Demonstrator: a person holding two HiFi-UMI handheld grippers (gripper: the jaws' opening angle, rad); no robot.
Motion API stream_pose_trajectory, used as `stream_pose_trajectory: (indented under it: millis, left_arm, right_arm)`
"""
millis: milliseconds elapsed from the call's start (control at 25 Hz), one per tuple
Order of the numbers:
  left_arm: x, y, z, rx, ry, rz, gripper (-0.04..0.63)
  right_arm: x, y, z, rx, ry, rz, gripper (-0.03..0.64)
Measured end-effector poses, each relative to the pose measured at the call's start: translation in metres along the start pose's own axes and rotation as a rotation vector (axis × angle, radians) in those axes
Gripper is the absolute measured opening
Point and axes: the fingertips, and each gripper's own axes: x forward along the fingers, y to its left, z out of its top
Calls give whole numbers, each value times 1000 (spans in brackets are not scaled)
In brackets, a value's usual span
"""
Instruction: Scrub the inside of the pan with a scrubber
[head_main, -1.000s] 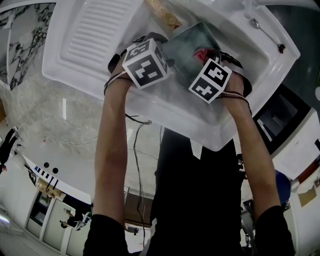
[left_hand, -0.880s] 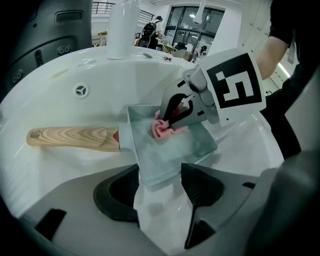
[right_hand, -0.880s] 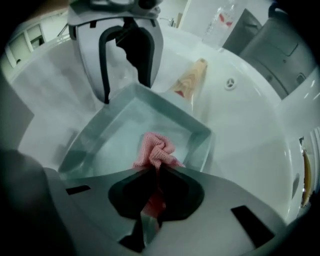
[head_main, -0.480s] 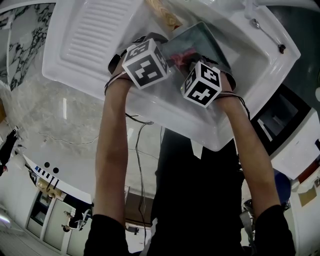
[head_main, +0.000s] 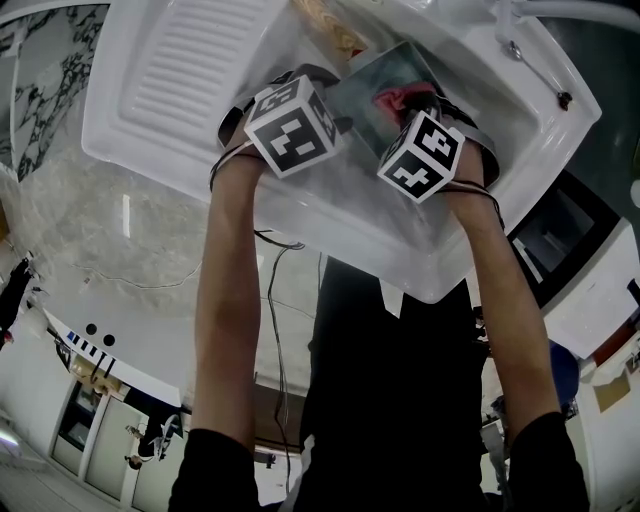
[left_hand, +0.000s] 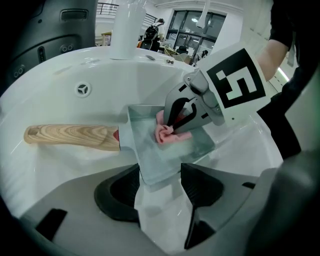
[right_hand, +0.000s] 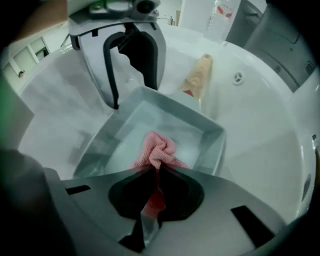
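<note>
- The pan (left_hand: 165, 155) sits down in the white sink (left_hand: 60, 80) with its open side up.
- It is shaped like a box. It has four corners, a flat floor and low, straight walls.
- It is made of dull grey metal, and the inside looks a bit cloudy.
- Its handle (left_hand: 70, 136) is a long, round stick of pale wood with brown lines in it. A small red bit shows where the wood meets the metal.
- The long way of the pan runs along the handle. In your left gripper view the handle points left, low across the sink. In the head view it points away from you, up and a bit to the left.
- Your left gripper (left_hand: 160, 174) is at the near corner of the pan, next to the handle side. Its dark fingers (left_hand: 117, 197) stand one on each side of that corner and pinch it.
- Your right gripper (right_hand: 155, 172) reaches into the pan from the other side. Its fingers (right_hand: 185, 192) are squeezed together on the pink scrubber (right_hand: 157, 150).
- The scrubber is a soft, bumpy cloth, bunched up in folds. It is inside the pan, down on the floor near the middle.
- The sink is smooth and shiny. It has a small round metal piece (left_hand: 83, 89) on its wall and a flat part with ridges (head_main: 190, 70) beside the bowl.
</note>
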Motion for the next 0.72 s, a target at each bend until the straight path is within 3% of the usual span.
stream_pose_trajectory:
  millis: [200,320,400,520,720]
  left_arm:
    - [0,3,-1,-8,-4,7,275]
    - [0,3,0,-5,-3,9,275]
    - [0,4,0,-5,-4,12,276]
    - [0,4,-1,-8,-2,13,276]
    - [0,3,-2,-10,6,5,275]
  right_arm:
    - [1,-33,21,93,-115,-122,41]
    - [1,-45,41,158,-211,-132,41]
    - [1,-38,58,197,-275,-64,41]
    - [0,-1,84,169,-360,117,41]
    - [0,26,83,119,-346,221,40]
